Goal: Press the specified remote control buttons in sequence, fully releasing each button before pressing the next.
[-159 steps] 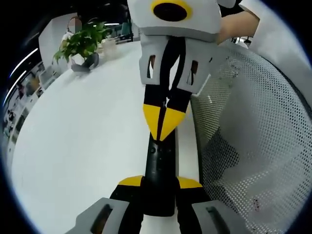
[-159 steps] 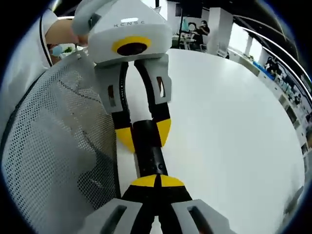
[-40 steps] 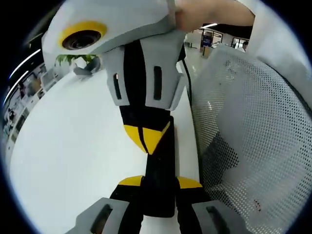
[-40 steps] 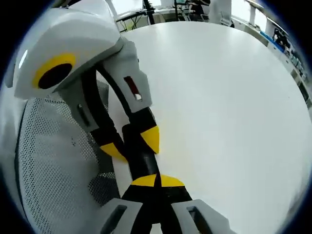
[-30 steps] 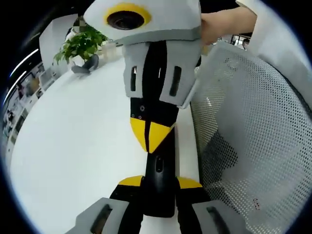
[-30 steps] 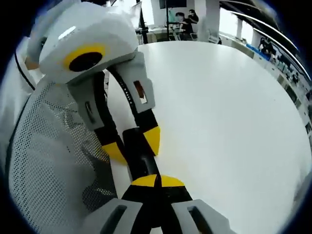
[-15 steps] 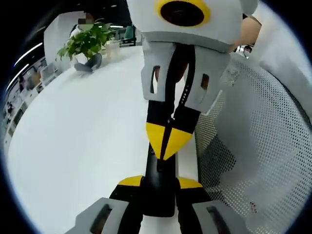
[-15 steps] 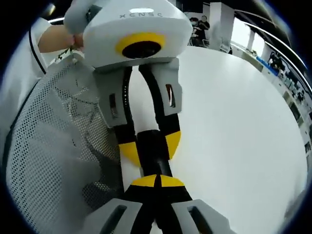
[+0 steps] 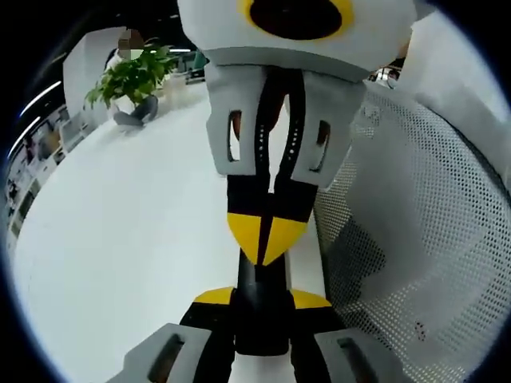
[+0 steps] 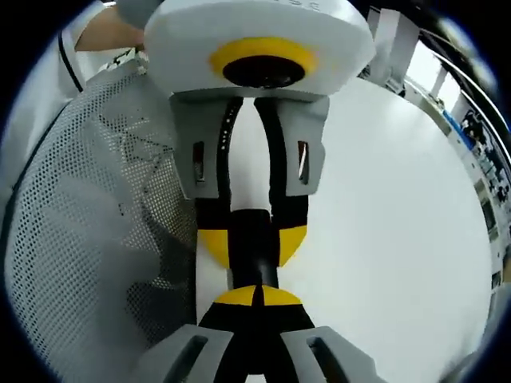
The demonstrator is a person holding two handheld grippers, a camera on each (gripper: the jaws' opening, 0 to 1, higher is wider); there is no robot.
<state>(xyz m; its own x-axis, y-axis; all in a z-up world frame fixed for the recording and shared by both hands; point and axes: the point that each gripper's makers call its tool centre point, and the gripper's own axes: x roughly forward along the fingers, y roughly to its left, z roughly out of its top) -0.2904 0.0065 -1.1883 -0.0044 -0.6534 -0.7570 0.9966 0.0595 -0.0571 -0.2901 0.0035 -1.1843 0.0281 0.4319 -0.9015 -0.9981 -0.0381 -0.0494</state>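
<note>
Left gripper point(image 9: 261, 299) clamped around black remote point(image 9: 261, 279); right gripper point(image 9: 267, 238), jaws closed, tips on it from 12 o'clock.

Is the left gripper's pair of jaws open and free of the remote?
No: in the left gripper view the left gripper is shut on the remote, its yellow pads pressed against both sides.

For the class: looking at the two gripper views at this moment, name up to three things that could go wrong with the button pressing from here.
1. The left gripper clamps the black remote by one end, held above the white table; the press could pivot it or push it loose.
2. The right gripper's shut tips cover the remote's face, so a neighbouring button may get pressed.
3. The mesh basket sits close beside; a slip might knock it.
</note>
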